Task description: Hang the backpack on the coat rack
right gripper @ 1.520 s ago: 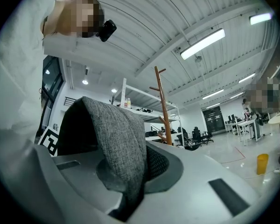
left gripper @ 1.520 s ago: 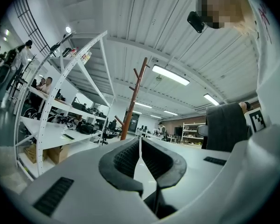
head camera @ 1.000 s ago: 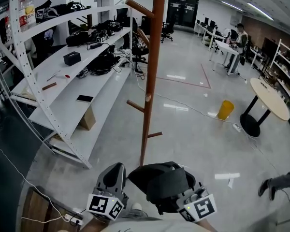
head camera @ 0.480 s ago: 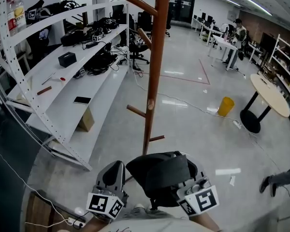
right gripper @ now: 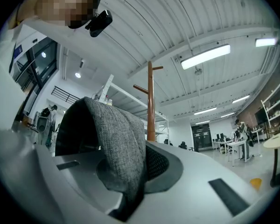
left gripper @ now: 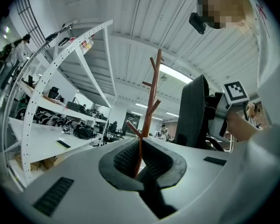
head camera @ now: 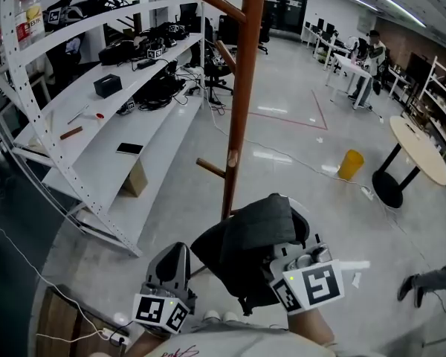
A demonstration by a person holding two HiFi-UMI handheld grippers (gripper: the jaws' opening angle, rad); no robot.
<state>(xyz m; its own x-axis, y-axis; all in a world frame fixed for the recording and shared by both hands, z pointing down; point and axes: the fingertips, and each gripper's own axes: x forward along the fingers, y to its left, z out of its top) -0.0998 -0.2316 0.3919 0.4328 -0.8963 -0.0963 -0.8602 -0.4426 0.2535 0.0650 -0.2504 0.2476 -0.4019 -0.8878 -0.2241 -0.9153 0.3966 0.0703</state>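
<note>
One backpack [head camera: 256,255], one coat rack [head camera: 238,125], two grippers. Change over the last second: the right gripper [head camera: 290,268] has come up and the bag with it. In the head view the bag now sits higher against the pole and covers the lowest peg, which was showing clear of it a second ago. The left gripper [head camera: 175,255] has barely moved, low and beside the bag, not touching it. Right gripper view: jaws clamped on a fold of grey backpack fabric [right gripper: 113,139], with the rack pole [right gripper: 150,101] straight ahead beyond it. Left gripper view: jaws slightly apart with nothing in them, only the far pole [left gripper: 151,106] showing through the gap. The bag hangs from the right gripper alone, just in front of the rack's lower pole and not on any peg. My read: the lift is under way and the hang is not started. Peg count in the head view now is three: a top one [head camera: 217,3], one below it [head camera: 221,55] and a low one [head camera: 211,168], all pointing left of the pole. The low one looks nearest, though the bag is not yet up at its level. Cannot tell which strap or loop is being pinched, so whether it's open enough to take a peg is unknown. Also one white shelf unit [head camera: 97,140] on the left and one yellow bin [head camera: 349,164] on the floor, well apart from the rack.
</note>
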